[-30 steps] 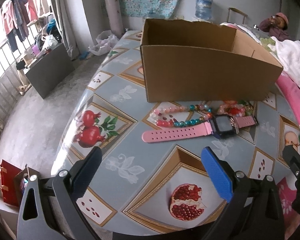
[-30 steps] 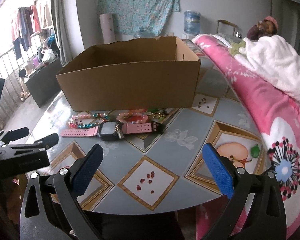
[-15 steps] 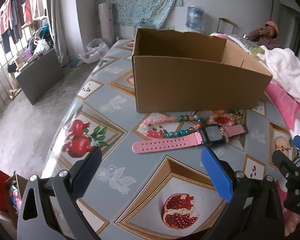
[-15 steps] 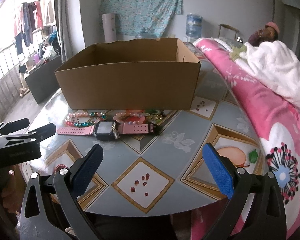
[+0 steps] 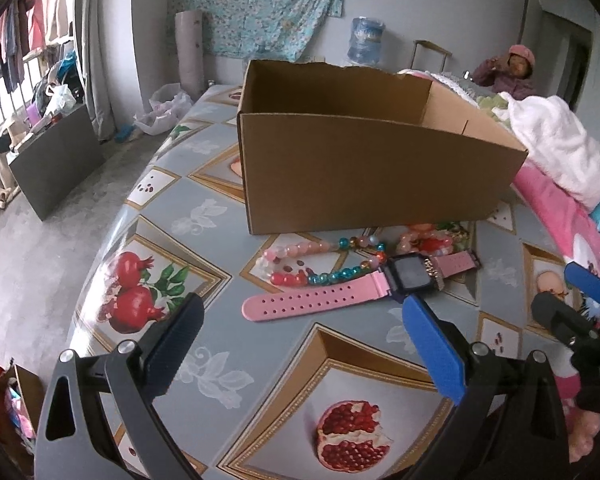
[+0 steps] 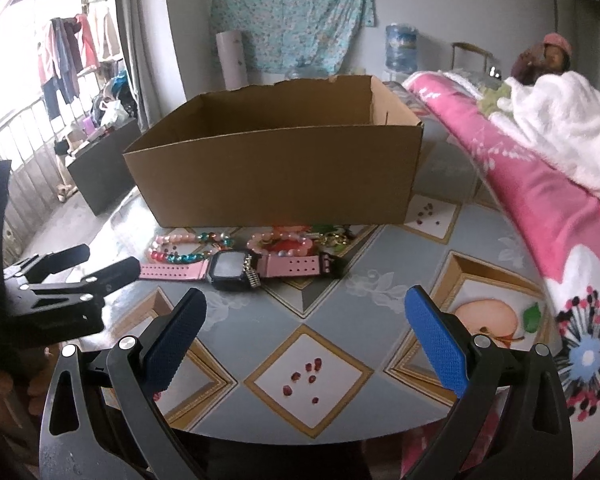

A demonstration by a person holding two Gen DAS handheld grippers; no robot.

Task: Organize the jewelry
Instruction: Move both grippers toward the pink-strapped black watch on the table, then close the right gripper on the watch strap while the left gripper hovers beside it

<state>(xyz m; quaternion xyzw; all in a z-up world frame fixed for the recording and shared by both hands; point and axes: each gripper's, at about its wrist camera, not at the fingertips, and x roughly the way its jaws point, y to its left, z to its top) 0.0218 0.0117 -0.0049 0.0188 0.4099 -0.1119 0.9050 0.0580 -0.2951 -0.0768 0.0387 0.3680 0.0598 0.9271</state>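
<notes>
The jewelry lies in a loose row on the table (image 6: 380, 288) just in front of the open cardboard box (image 6: 276, 176), likely so each piece can be lifted over the near wall and dropped in: from the left, a beaded necklace (image 5: 320, 264), then the pink watch (image 5: 364, 286) nearer the table's front edge, then a pink bead bracelet (image 6: 280, 242) tangled with other trinkets. The left gripper (image 5: 300, 328) hovers above the front edge facing the watch strap, jaws spread wide and touching nothing. The right gripper (image 6: 304, 316) hangs likewise over the front edge, jaws released and empty.
</notes>
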